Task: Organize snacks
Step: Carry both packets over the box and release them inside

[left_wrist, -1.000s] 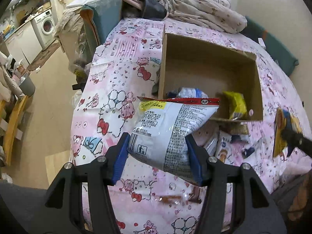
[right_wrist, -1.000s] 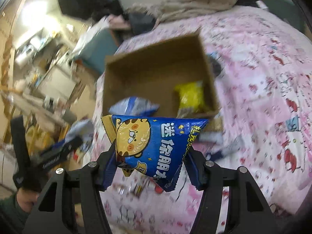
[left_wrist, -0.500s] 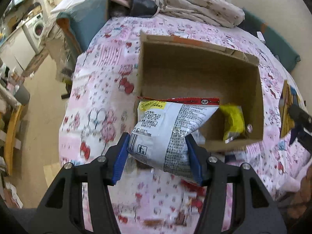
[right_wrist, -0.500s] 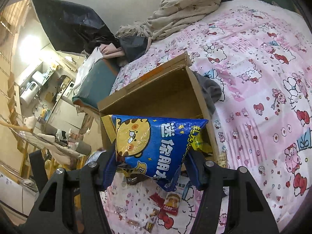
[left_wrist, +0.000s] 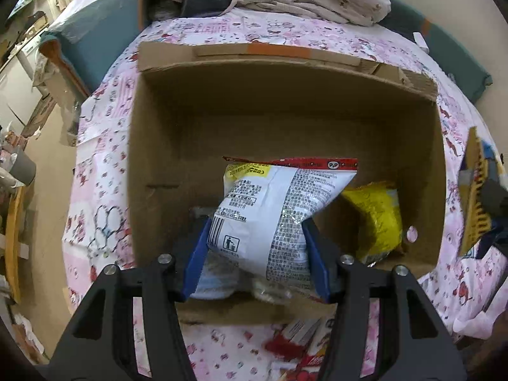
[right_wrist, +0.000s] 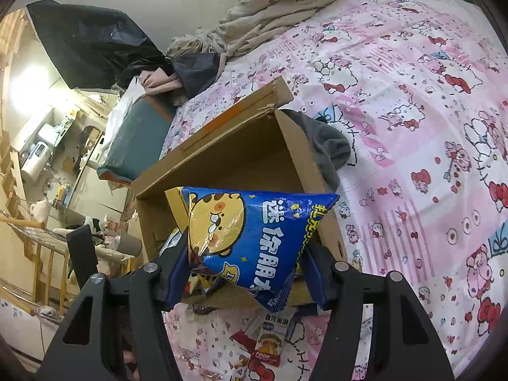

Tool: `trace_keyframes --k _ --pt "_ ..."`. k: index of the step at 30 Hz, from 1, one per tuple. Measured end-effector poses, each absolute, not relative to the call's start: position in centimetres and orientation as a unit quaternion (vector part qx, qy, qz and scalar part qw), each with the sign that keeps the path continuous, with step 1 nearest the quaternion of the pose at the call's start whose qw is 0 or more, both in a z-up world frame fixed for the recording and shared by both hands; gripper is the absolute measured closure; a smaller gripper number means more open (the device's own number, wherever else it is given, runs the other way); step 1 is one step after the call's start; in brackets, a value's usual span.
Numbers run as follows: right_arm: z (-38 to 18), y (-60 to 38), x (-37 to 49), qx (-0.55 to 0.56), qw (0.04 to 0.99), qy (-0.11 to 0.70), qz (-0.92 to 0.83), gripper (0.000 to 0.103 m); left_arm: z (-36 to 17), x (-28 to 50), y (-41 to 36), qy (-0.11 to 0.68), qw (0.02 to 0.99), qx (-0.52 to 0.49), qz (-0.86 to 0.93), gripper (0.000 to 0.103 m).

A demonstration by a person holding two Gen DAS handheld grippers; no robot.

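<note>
Two bags in transit: left gripper (left_wrist: pixel 255 263) jaws clamp the white printed snack bag with red top seal (left_wrist: pixel 279 212), low centre of frame, over the open brown cardboard box (left_wrist: pixel 285 101). Right gripper (right_wrist: pixel 244 273) jaws clamp the blue cat-print snack bag (right_wrist: pixel 254 241) at the box's near edge. Yellow packet (left_wrist: pixel 377 222) lies inside. Step: dropping into box. Next: lower, release, avoid a clash between the grippers.
</note>
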State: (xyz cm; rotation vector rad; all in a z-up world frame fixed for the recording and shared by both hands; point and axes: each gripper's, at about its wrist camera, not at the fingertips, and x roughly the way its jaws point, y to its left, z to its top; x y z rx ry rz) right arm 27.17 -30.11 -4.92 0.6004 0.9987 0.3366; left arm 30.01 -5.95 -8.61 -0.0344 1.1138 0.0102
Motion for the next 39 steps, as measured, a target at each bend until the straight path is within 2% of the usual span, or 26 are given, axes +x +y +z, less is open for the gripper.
trace_keyframes --k 6,16,17,18,19,21,23,39 --pt "-6.4 -28.7 29.1 0.257 0.812 0.501 0.154 0.038 -7.0 31.0 -5.6 0.509 0.86 -0.028 0.007 0.05" --pt "-7.3 -26.1 31.3 0.252 0.794 0.521 0.188 0.036 -6.6 31.9 -3.7 0.526 0.849 -0.046 0.023 0.048" --pt "-7.5 -25.9 31.3 0.256 0.789 0.523 0.196 0.035 -6.6 31.8 -3.6 0.527 0.849 -0.044 0.023 0.045" --pt "-7.7 -25.7 31.3 0.264 0.78 0.527 0.209 0.03 -6.5 31.7 -3.6 0.526 0.849 -0.042 0.023 0.035" --pt "-7.8 -25.5 31.3 0.269 0.774 0.53 0.219 0.027 -6.3 31.6 -3.5 0.521 0.853 -0.039 0.025 0.029" --pt "-7.9 -25.3 31.2 0.274 0.766 0.532 0.236 0.008 -5.7 31.2 -3.4 0.508 0.86 -0.033 0.032 0.013" --pt "-7.5 -25.5 30.9 0.269 0.775 0.524 0.23 0.006 -5.1 30.9 -3.2 0.498 0.866 -0.036 0.031 0.009" --pt "-6.1 -28.7 28.8 0.311 0.781 0.509 0.188 0.006 -3.6 28.3 -1.1 0.498 0.865 -0.05 0.031 0.009"
